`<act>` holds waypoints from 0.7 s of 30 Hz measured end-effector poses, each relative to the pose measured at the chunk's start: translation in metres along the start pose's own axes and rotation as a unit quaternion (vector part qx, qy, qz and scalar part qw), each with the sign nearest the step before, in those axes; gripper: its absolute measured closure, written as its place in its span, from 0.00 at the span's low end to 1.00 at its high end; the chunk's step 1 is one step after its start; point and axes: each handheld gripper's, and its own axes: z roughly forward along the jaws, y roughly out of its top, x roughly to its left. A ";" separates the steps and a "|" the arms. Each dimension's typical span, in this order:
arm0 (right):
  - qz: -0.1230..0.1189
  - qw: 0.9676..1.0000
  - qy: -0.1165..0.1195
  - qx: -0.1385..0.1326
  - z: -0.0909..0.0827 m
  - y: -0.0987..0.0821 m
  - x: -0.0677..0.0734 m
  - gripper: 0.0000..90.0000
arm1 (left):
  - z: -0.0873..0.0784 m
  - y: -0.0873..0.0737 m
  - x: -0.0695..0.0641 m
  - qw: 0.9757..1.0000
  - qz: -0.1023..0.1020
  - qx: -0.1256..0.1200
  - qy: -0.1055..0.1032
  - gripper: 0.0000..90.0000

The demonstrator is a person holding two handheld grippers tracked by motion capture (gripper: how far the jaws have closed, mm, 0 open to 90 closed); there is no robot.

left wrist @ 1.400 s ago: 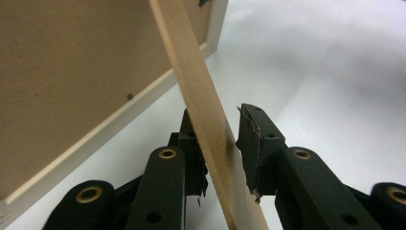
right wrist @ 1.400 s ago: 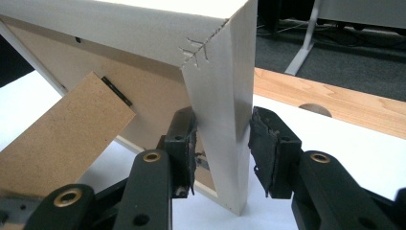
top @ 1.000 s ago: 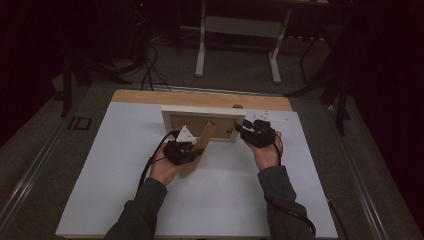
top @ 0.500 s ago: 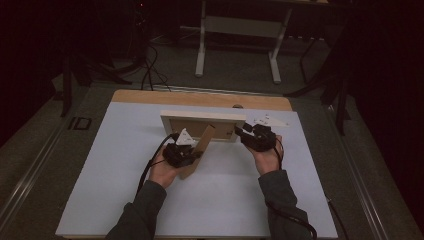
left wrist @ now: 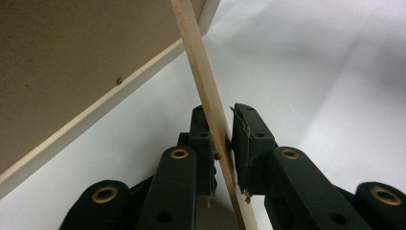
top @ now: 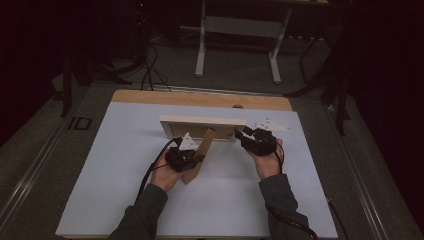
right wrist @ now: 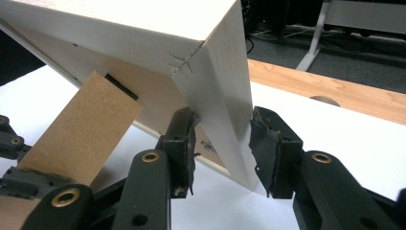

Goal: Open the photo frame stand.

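White table surface (top: 125, 200) carries my work: the picture frame (top: 200, 122) stands on edge near its far edge, back toward me. My right gripper (top: 246, 136) is clamped on the frame's right end; my left gripper (top: 196, 159) pinches the hinged stand (top: 202, 150).
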 end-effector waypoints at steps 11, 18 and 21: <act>-0.003 1.000 -0.001 0.002 -0.001 -0.003 0.000 0.68 | 0.003 -0.001 -0.005 1.000 0.004 0.002 0.001 0.88; -0.004 1.000 0.001 0.001 -0.002 -0.004 0.000 0.68 | 0.003 -0.001 -0.007 1.000 0.009 0.002 -0.002 0.82; -0.003 1.000 0.003 0.002 -0.002 -0.004 -0.001 0.68 | 0.002 -0.001 -0.007 1.000 0.010 0.002 -0.005 0.80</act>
